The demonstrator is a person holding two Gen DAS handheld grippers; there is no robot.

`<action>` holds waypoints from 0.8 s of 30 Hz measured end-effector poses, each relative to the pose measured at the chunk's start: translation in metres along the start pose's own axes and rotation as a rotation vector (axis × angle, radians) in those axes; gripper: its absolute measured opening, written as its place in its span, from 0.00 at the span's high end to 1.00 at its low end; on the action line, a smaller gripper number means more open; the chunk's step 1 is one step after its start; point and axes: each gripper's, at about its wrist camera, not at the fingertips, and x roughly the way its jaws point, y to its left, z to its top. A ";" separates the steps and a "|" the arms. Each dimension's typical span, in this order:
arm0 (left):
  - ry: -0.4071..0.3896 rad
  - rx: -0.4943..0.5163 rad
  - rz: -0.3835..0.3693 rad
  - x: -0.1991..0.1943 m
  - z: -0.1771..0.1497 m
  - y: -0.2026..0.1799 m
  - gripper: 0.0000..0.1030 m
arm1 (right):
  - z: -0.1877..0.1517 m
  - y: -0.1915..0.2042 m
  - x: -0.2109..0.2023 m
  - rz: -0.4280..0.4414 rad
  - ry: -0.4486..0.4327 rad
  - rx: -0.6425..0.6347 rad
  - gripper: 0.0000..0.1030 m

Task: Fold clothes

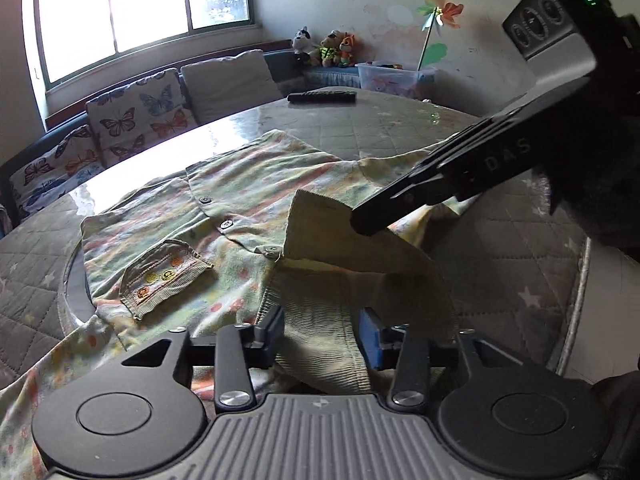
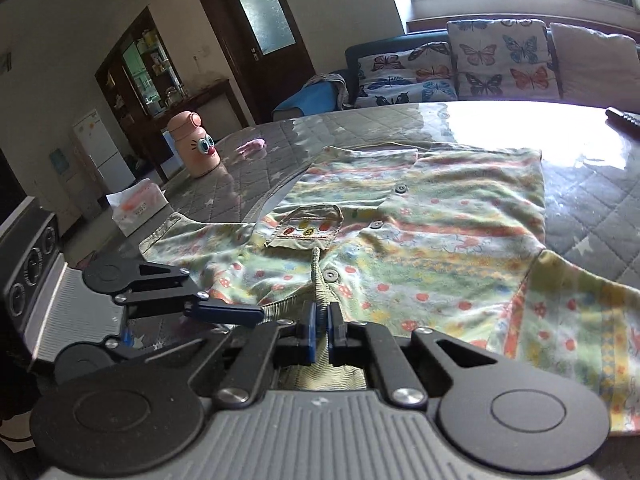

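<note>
While the shirt [image 2: 432, 216] lies spread face-up on the worktop [image 2: 592, 176], buttons and pocket [image 1: 164, 276] showing, you're at the collar end w/ both tools. Your right gripper [image 2: 320, 330] has its fingers closed on the ribbed collar [image 1: 316, 344]; your left gripper [image 1: 320, 334] straddles the same collar, fingers apart, fabric between but not pinched. Step in hand looks like setting the neckline before the first fold. Next move prob. needs the left to re-grip, then both to carry evenly. Hem sits toward the far side, one sleeve hangs off the near edge. Far side has open room; pink bottle [image 2: 196, 144], tissue box [image 2: 138, 206] and remote [image 1: 322, 97] sit well apart.
</note>
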 end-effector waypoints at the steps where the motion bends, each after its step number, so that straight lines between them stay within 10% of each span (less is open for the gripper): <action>1: -0.010 -0.017 0.012 -0.002 0.001 0.003 0.54 | 0.000 0.001 0.000 0.002 -0.001 -0.001 0.96; 10: 0.008 -0.216 0.079 0.017 0.005 0.046 0.87 | 0.000 0.002 -0.005 0.001 -0.015 -0.001 0.96; 24: 0.031 -0.141 0.054 0.022 0.000 0.030 0.89 | -0.003 0.020 0.012 0.042 0.057 -0.078 0.96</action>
